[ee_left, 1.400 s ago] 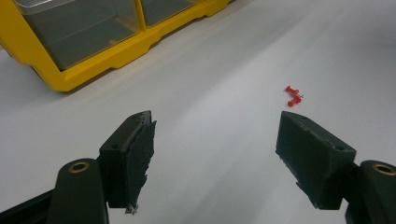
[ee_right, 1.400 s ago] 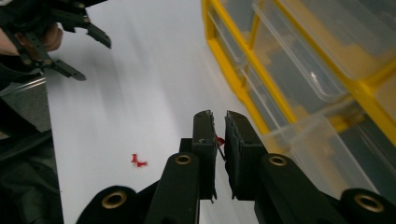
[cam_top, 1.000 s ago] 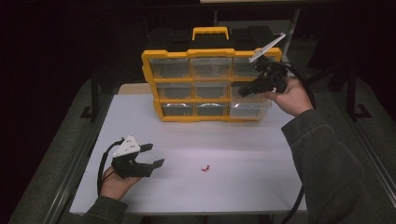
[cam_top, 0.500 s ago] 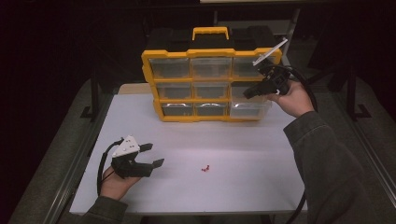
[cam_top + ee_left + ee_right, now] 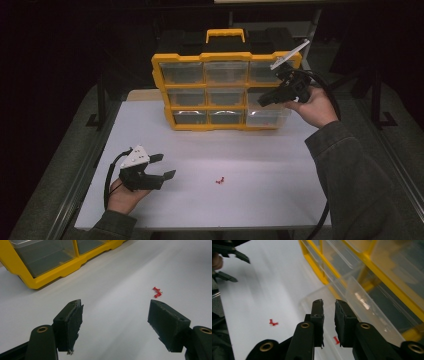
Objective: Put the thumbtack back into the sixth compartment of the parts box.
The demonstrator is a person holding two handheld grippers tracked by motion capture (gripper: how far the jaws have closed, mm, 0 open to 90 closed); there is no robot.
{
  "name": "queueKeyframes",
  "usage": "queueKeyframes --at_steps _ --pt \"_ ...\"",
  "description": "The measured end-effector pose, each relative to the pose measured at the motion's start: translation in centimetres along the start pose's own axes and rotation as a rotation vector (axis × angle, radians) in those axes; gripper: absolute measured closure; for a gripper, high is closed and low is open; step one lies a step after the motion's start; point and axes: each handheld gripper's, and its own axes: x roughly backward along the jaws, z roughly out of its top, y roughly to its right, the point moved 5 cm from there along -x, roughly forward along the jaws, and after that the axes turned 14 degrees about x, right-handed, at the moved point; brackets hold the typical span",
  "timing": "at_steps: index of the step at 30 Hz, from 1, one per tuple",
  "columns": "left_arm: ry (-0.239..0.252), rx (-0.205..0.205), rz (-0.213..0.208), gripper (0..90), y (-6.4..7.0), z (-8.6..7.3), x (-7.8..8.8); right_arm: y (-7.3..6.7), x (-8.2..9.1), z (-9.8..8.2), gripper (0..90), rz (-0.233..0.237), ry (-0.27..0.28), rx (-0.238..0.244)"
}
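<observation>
A yellow organiser box point(image 5: 225, 90) with clear drawers and a yellow handle stands far on the plain white table point(image 5: 250, 200); two red pins point(image 5: 219, 180) lie near; both grippers, left point(image 5: 162, 167) and right point(image 5: 264, 100), are black

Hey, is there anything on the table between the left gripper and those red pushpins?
No. In the left gripper view, bare white table runs from the open left gripper to the red pushpins; the high view agrees.
</observation>
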Motion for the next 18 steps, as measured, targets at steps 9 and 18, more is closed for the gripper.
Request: queueKeyframes --at_steps 9,18 --pt "0.006 -0.002 0.002 27.3 0.0 0.0 0.0 -3.6 -0.1 0.5 74.2 0.056 0.025 0.068" --pt "0.004 -0.003 0.002 27.2 -0.1 0.1 0.0 -6.3 -2.4 -0.7 72.3 0.113 0.029 0.106"
